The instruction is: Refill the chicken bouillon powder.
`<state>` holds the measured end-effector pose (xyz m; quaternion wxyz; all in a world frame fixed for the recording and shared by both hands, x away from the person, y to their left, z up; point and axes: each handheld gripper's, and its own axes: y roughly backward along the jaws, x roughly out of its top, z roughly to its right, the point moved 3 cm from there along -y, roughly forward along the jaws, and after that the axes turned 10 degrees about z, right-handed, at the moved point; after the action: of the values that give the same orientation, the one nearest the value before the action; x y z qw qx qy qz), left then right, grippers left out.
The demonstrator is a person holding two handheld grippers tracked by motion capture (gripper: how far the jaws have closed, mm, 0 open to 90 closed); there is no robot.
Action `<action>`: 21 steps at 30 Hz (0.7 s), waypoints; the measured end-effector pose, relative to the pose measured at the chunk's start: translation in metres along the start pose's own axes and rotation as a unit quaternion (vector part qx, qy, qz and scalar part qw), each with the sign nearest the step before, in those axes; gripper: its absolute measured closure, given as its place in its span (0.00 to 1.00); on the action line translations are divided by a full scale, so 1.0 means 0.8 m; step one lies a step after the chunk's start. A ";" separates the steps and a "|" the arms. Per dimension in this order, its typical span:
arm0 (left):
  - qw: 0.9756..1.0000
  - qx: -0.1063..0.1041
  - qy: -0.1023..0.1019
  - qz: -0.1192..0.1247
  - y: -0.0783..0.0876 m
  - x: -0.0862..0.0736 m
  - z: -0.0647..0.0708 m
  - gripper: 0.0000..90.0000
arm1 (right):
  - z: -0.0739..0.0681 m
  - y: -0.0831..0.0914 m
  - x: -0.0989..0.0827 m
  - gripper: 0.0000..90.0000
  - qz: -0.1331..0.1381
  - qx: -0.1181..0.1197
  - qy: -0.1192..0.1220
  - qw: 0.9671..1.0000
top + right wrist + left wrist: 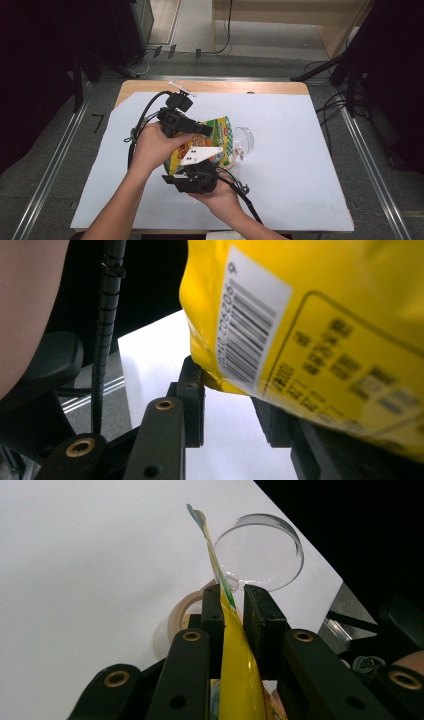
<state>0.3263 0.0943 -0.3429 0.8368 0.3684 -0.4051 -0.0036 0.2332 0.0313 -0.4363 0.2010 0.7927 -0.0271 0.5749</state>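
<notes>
Yellow snack bag (320, 330) looms closest in the right gripper view, its barcode panel facing the lens and its lower corner caught between the black jaws of the right gripper (192, 181), which are clenched on it. In the high view that gripper sits low at the middle of the desk (300, 165), toward its near edge, with the bag held above the white sheet between both hands. Just above it, the left gripper (180, 120) has its jaws pinched on the bag's thin top seam, seen edge-on in the left gripper view (232, 615). A clear plastic cup (245, 140) lies on its side just right of the bag, near the desk's centre, and a roll of tape (187, 612) rests beside it.
</notes>
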 end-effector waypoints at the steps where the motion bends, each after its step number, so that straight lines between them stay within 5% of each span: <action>1: 1.000 0.000 0.000 0.000 0.000 0.000 0.000 0.89 | 0.000 0.000 0.001 0.76 0.001 0.001 -0.002 1.000; 21: 1.000 -0.002 0.003 0.001 0.000 0.000 -0.002 0.89 | -0.003 0.000 0.001 0.76 0.008 -0.003 0.003 1.000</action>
<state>0.3274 0.0951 -0.3429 0.8388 0.3661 -0.4029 -0.0026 0.2314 0.0322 -0.4353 0.1990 0.7902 -0.0350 0.5786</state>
